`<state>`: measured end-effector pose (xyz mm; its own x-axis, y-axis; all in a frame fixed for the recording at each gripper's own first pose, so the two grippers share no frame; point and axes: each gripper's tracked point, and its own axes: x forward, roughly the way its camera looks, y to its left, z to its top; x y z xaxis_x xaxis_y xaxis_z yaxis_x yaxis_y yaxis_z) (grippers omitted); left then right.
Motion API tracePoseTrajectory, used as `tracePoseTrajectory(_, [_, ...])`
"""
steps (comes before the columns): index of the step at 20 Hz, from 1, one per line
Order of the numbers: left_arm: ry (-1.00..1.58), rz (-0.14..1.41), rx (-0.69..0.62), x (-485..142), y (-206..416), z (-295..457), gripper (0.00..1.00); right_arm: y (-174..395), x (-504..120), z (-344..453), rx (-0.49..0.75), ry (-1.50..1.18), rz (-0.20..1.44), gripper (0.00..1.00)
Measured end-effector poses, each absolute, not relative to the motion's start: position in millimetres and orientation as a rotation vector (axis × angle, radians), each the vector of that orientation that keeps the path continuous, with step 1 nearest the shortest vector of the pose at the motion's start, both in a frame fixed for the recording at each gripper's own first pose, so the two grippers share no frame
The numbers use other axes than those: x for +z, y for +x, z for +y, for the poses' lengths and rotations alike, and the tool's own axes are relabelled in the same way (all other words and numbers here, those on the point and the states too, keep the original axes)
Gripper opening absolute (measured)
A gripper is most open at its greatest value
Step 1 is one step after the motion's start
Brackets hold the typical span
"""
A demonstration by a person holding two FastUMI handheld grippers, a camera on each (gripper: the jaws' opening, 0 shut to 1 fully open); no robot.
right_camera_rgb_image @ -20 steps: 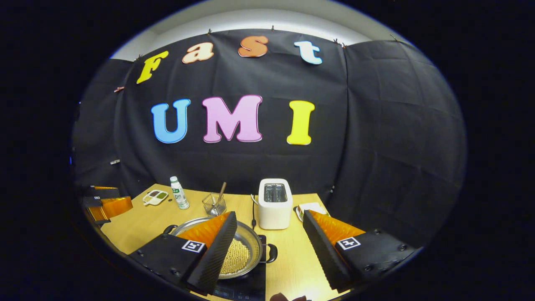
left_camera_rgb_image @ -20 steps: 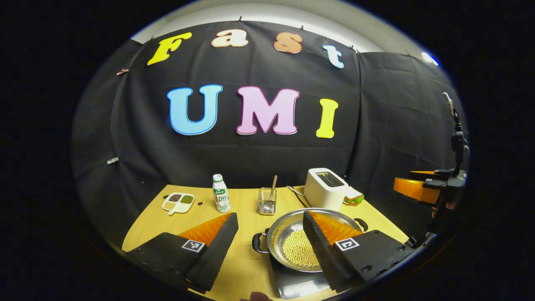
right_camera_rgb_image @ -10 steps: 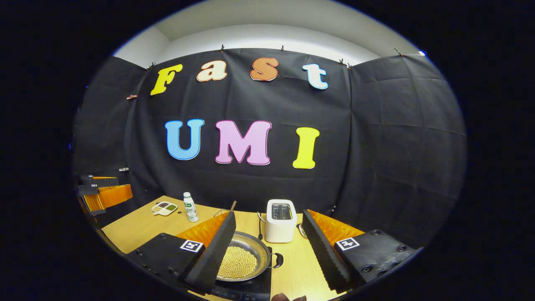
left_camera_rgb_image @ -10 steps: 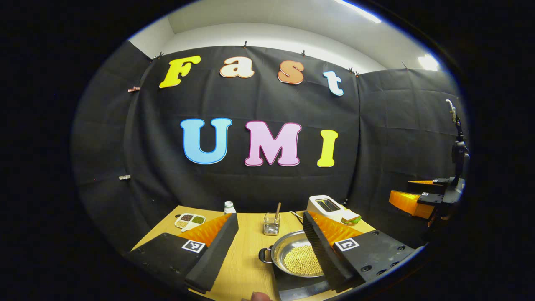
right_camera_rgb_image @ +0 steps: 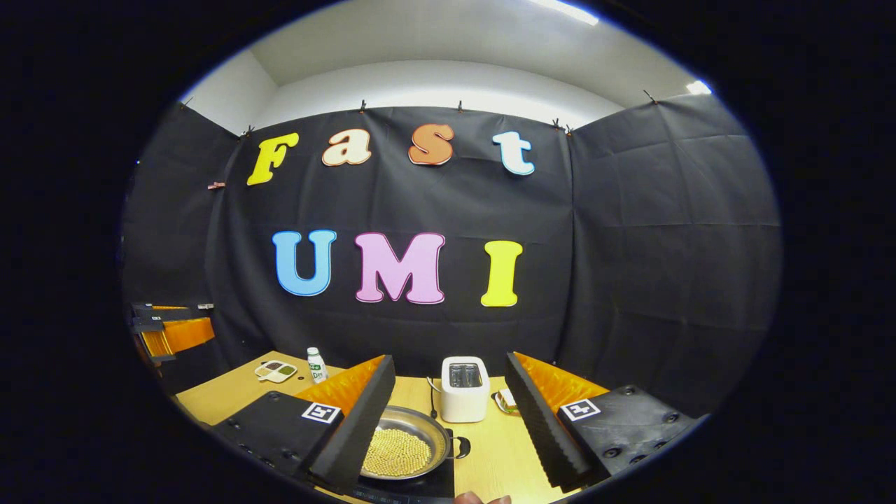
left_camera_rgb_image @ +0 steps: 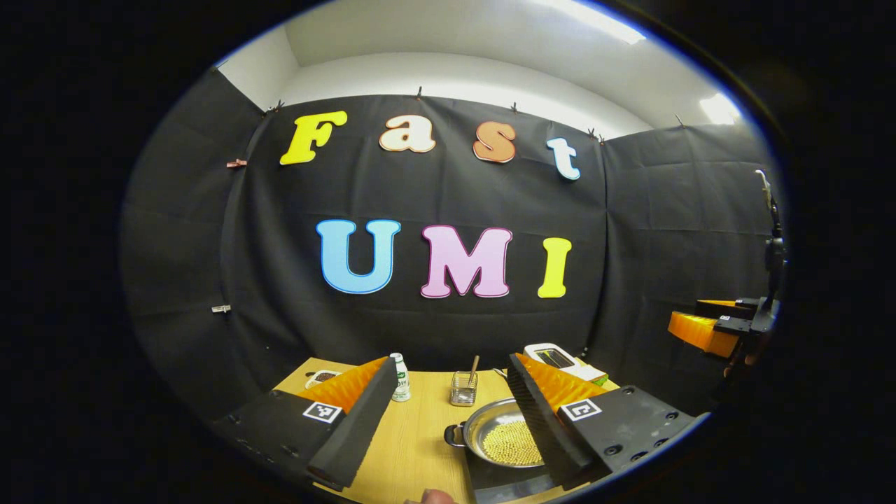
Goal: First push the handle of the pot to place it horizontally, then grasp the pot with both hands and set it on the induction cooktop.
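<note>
Pot (left_camera_rgb_image: 505, 437) sits on the induction cooktop (left_camera_rgb_image: 500, 483), near the front edge of the counter (left_camera_rgb_image: 420, 434); both sets of tongs are held up and well apart from it. Left tongs (left_camera_rgb_image: 448, 413) spread wide, nothing between the fingers. Right tongs (right_camera_rgb_image: 448, 413) likewise spread, holding nothing; seen from the left gripper view they hang off at far right (left_camera_rgb_image: 707, 325).

Handling, as I'd judge it: shallow, wide stainless pan w/ thin walls, stiff, polished and prob. slippery on the rim. Holds a loose layer of small pale beans (right_camera_rgb_image: 396, 452), so not heavy but will shift or spill if tipped; keep it level. Best hold: the two small dark loop handles, one each side (left one (left_camera_rgb_image: 453, 435), right one (right_camera_rgb_image: 461, 447)), one pair of tongs per loop. The rim itself is too slick and curved for a sure pinch.

Around it: glossy black glass cooktop, smooth wood-grain counter, white boxy toaster (right_camera_rgb_image: 463, 389) w/ rounded corners, wire-mesh holder (left_camera_rgb_image: 463, 389) w/ a wooden stick, small plastic bottle (left_camera_rgb_image: 400, 378).
</note>
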<state>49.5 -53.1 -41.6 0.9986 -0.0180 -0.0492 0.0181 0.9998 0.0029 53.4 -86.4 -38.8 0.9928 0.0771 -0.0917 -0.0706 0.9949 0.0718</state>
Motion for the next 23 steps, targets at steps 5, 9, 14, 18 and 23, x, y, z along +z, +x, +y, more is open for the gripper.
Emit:
tracePoseTrajectory(5, [-0.003, 0.032, -0.043, -39, 55, -66, 0.94, 52, -35, -93, 0.047, 0.066, 0.081, 0.98])
tracePoseTrajectory(9, [0.011, 0.042, -0.065, -42, 66, -75, 0.98, 51, -38, -100, 0.022, 0.057, 0.078, 0.98])
tracePoseTrajectory(14, [-0.013, 0.035, -0.085, -43, 82, -84, 0.98, 51, -42, -120, -0.057, 0.071, 0.088, 0.98])
tracePoseTrajectory(18, [-0.009, 0.051, -0.101, -46, 94, -89, 0.98, 46, -43, -131, -0.093, 0.072, 0.088, 0.98])
tracePoseTrajectory(23, [0.022, 0.048, -0.127, -45, 101, -99, 0.98, 46, -47, -137, -0.114, 0.056, 0.088, 0.98])
